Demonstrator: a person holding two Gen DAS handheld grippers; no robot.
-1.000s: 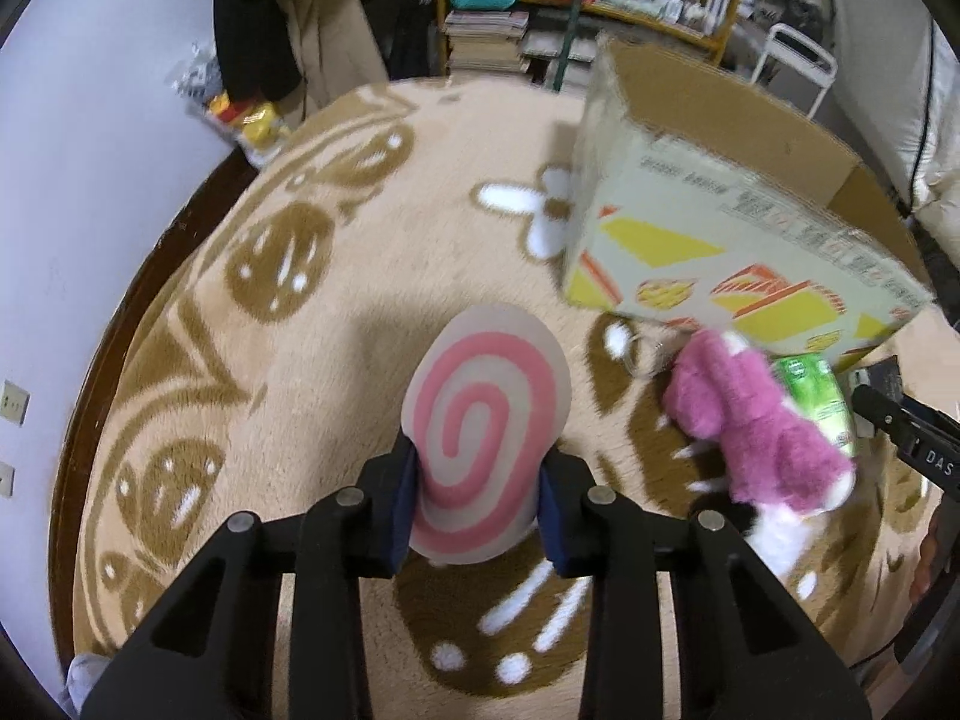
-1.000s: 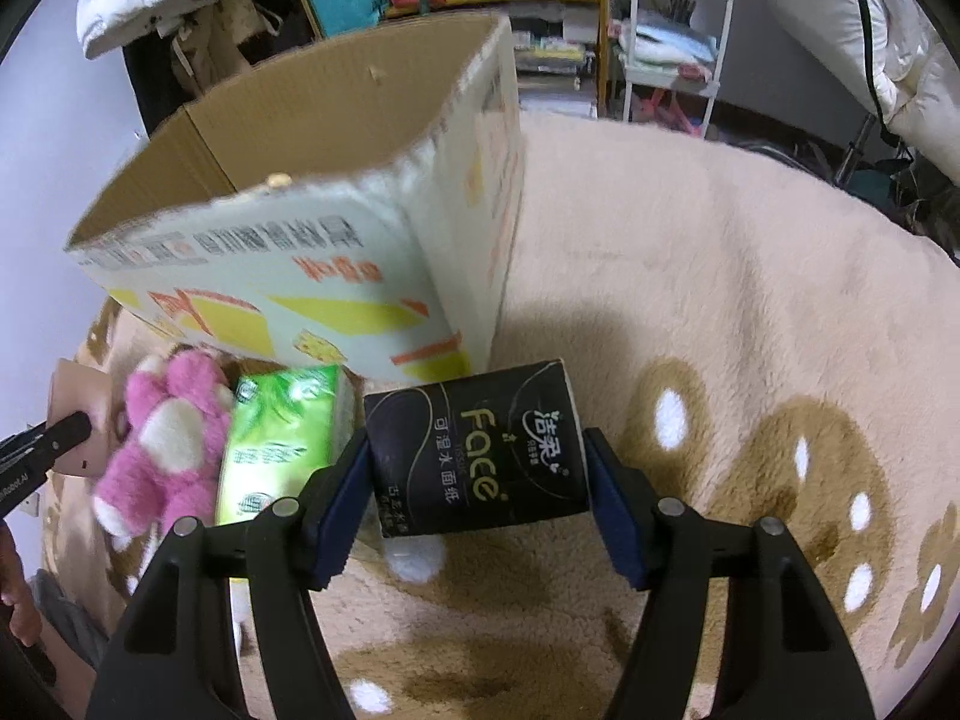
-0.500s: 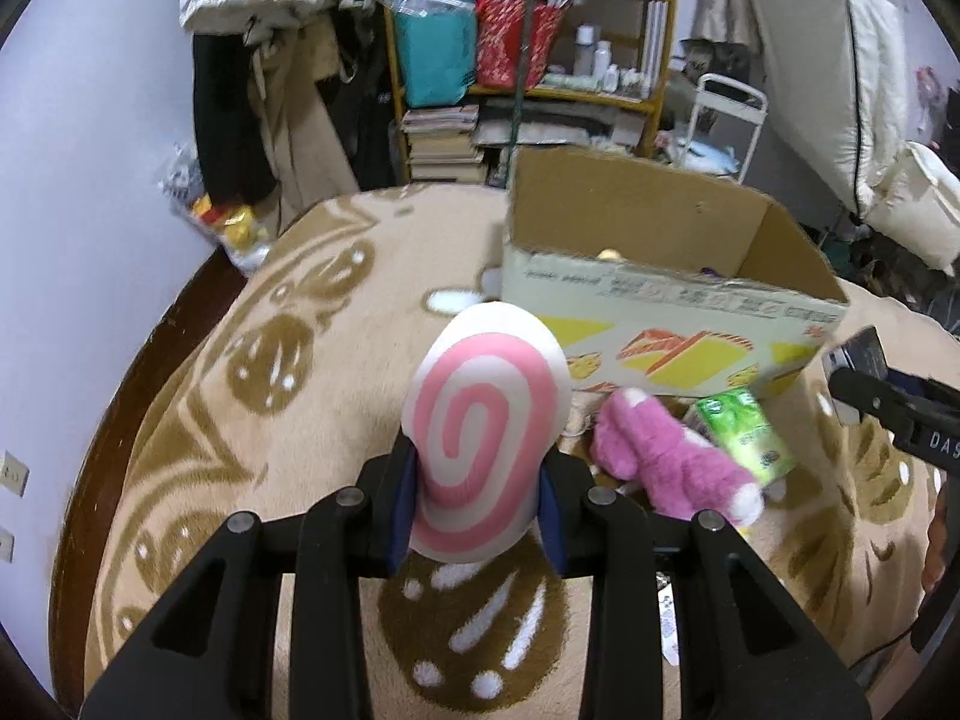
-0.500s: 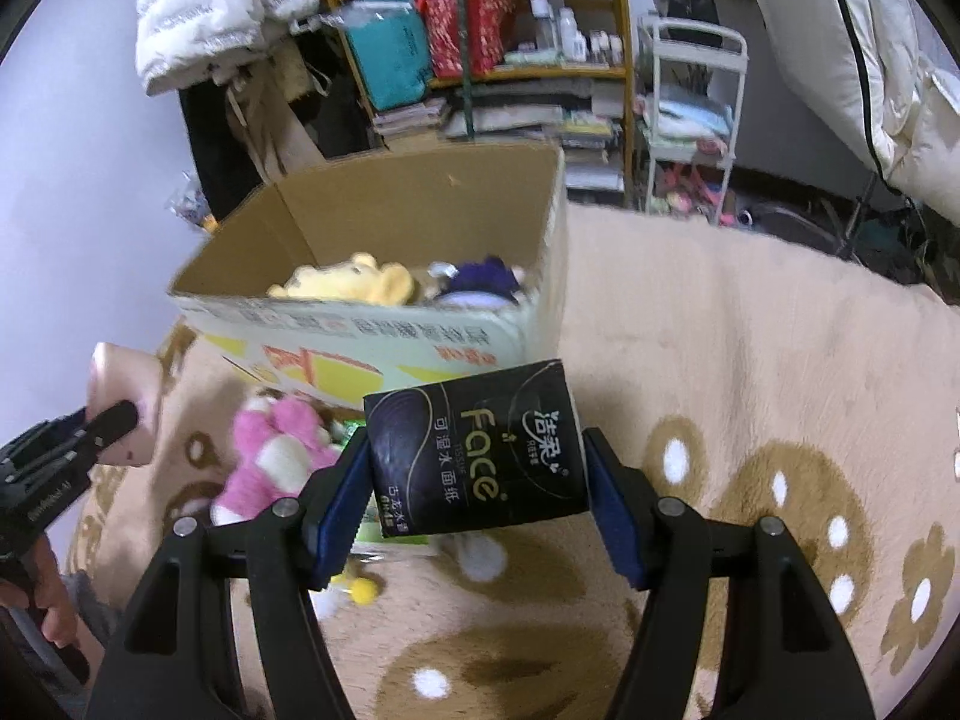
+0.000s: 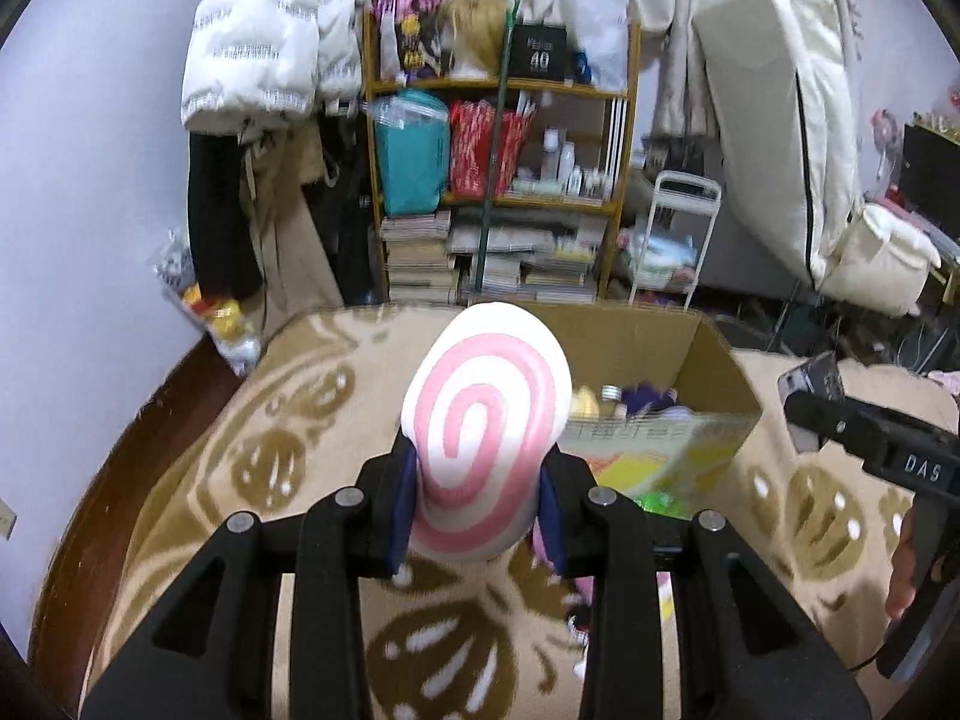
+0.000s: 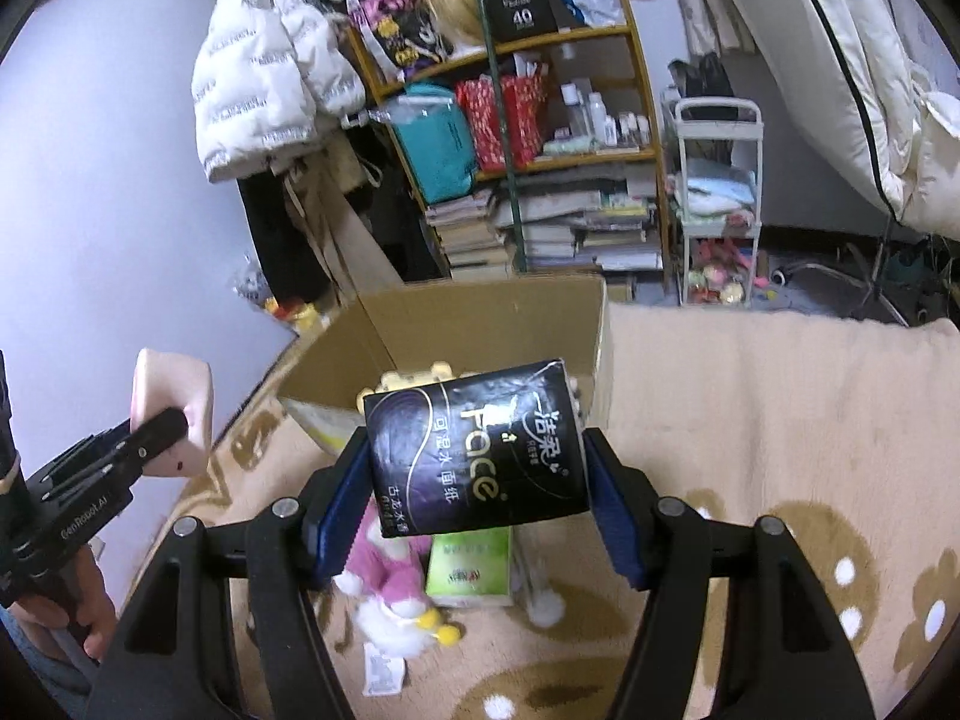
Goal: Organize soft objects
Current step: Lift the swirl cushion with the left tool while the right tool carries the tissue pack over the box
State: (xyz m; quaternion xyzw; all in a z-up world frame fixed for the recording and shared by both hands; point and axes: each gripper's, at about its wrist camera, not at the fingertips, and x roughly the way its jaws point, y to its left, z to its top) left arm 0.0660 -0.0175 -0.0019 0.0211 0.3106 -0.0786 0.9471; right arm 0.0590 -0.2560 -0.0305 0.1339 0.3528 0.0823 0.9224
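Note:
My left gripper [image 5: 480, 507] is shut on a pink-and-white swirl cushion [image 5: 486, 432], held up in front of the open cardboard box [image 5: 714, 372]. My right gripper [image 6: 477, 495] is shut on a black tissue pack [image 6: 474, 450], held above the near edge of the same cardboard box [image 6: 480, 324]. On the carpet below lie a pink plush toy [image 6: 387, 564] and a green tissue pack [image 6: 471, 564]. A yellow plush [image 6: 414, 378] and other toys sit inside the box. The left gripper with its cushion [image 6: 174, 408] shows at the left of the right wrist view.
A beige carpet [image 6: 750, 420] with brown patterns covers the floor. Behind the box stand a cluttered shelf [image 5: 498, 192], stacks of books [image 6: 552, 228], a white trolley [image 6: 714, 204] and hanging coats [image 5: 258, 42]. A folded white mattress [image 5: 774, 138] leans at the right.
Both grippers have risen with their loads and tilted up. The box's inside, shelf and room behind have come into view. The pink plush and green pack have dropped low in the frames.

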